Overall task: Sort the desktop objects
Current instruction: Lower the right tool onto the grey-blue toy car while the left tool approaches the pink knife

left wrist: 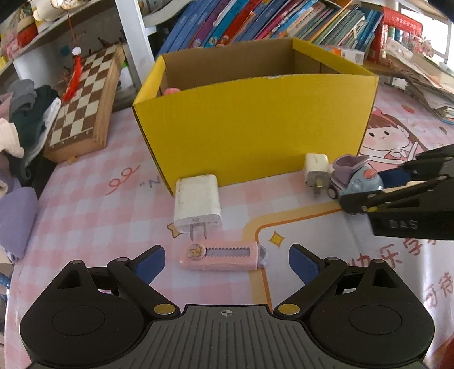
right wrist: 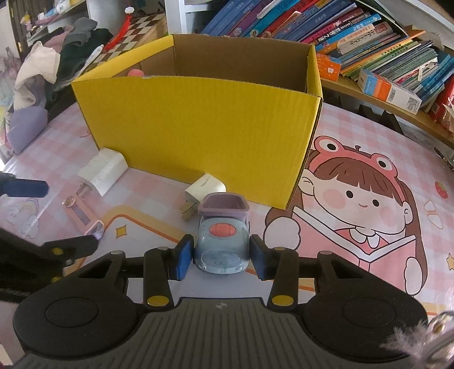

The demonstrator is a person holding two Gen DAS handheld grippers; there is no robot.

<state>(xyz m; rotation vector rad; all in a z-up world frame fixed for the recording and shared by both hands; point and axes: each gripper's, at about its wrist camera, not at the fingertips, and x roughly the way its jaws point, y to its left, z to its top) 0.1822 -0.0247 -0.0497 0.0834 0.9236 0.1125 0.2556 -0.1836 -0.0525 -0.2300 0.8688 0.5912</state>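
Your right gripper [right wrist: 221,257] is sitting low over the pink cartoon desk mat [right wrist: 369,136], with the toy car [right wrist: 222,244] between its 2 blue pads. The left pad is touching the car's side; at the right pad you cannot tell whether there is contact or a thin gap, so a firm hold is not certain. The jaws are standing narrow, roughly at the car's width. The car is resting on the mat, its purple bucket end pointing toward 12 o'clock.

Your left gripper [left wrist: 227,262] is hovering with its jaws wide apart and nothing clamped. The pink utility knife [left wrist: 222,257] is lying crosswise between the pads, touching neither.

From that knife, the large white charger [left wrist: 197,203] is lying just beside it at 11 o'clock, prongs pointing toward you. The small white plug [left wrist: 316,171] is lying at 2 o'clock, touching or nearly touching the toy car's purple end.

The yellow cardboard box [left wrist: 255,127] is standing open at 12 o'clock behind all 4 items, with something pink showing inside at its left corner. A chessboard [left wrist: 82,99] is leaning at 10 o'clock beside a pile of clothes [left wrist: 25,119], and books [left wrist: 269,20] are filling the shelf behind the box.
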